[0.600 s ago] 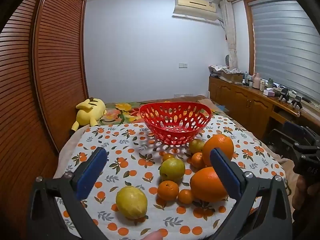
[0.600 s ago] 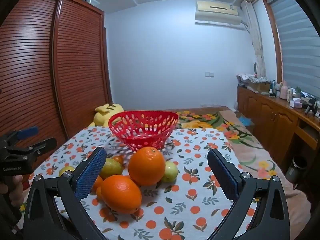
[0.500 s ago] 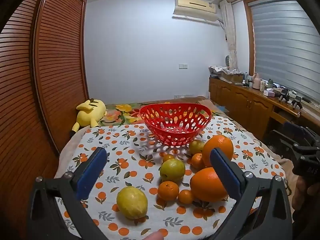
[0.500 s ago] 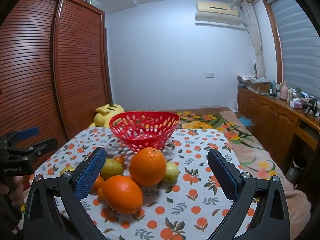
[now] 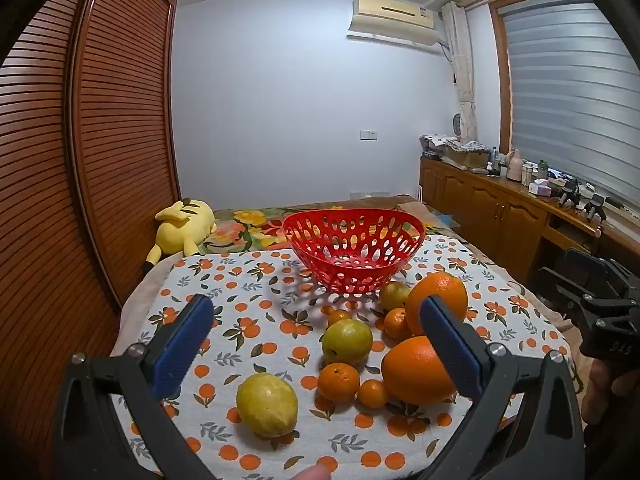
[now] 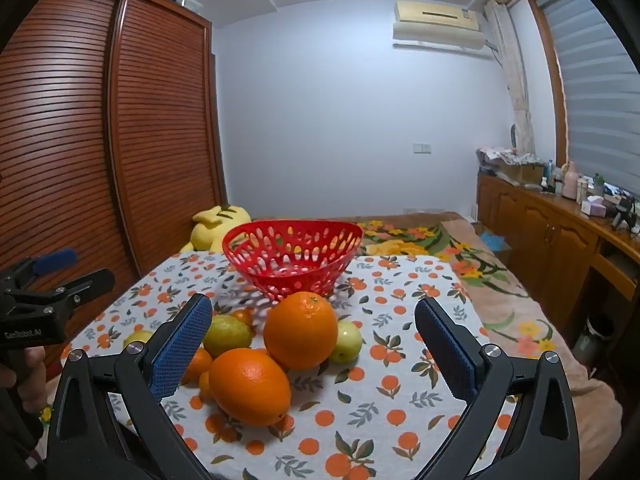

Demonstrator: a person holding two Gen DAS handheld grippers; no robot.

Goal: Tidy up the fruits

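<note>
The red basket [image 5: 354, 254] is sitting empty on the counter [image 5: 248, 320]; fruit is lying loose before it. Both tools, left tool [image 5: 320, 346] and right tool [image 6: 314, 346], are hovering agape, edging slightly nearer the oranges [image 6: 300, 330]: nothing gathered yet.

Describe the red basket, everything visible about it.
The red basket is a bowl-shaped piece of what looks like glossy plastic, its walls pierced all round with oval holes, and its smooth rim dips and rises unevenly. It stands upright on the orange-print tablecloth, toward the far end, casting a dotted shadow. It appears empty: no fruit shows through the holes. The fruits lie in front of it; the yellow-green fruit and big orange sit close to its base, though contact cannot be told. Neither gripper touches it.
</note>
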